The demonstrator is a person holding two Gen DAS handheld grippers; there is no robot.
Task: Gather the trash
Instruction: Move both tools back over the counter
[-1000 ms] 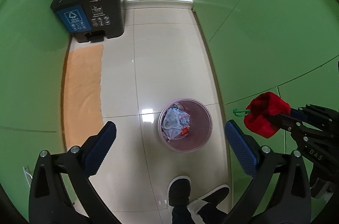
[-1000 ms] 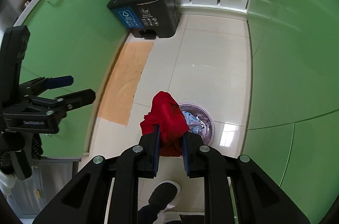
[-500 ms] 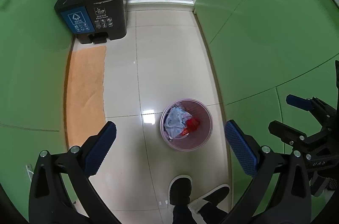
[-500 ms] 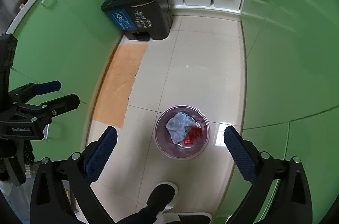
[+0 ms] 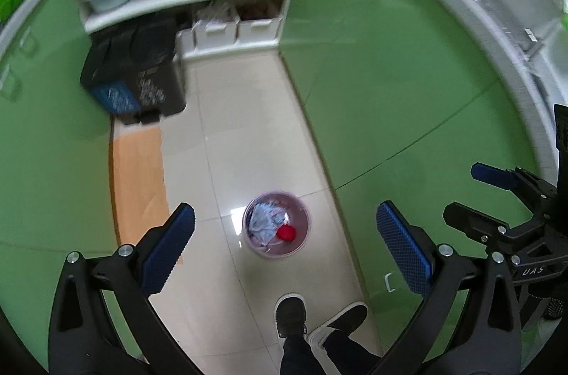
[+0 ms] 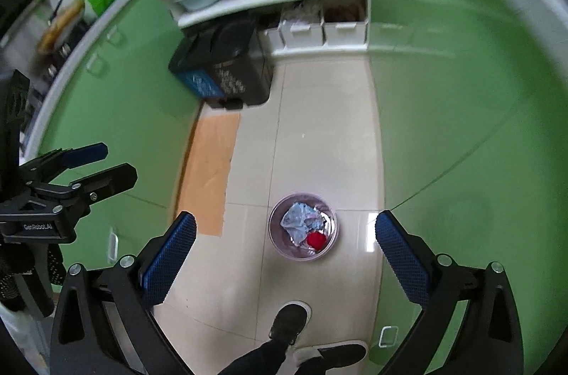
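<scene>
Both grippers spread wide, holding nothing: left gripper (image 5: 284, 243), right gripper (image 6: 285, 245). Red bag (image 6: 316, 239) lies inside the pink wastebasket (image 5: 305, 234) beside crumpled pale plastic (image 6: 296, 220). Beyond the wastebasket: orange mat (image 6: 209, 172), black pedal bin (image 6: 227, 69). Shoes (image 5: 291, 314) near wastebasket. Green cabinets (image 5: 390, 91) flank it.

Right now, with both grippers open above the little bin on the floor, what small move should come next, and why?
Probably lift both grippers toward the counter to look for more trash. The red wad lies inside the pink bin beside crumpled paper, and the right gripper and left gripper are both open and hold nothing. No loose trash shows on the floor.
</scene>
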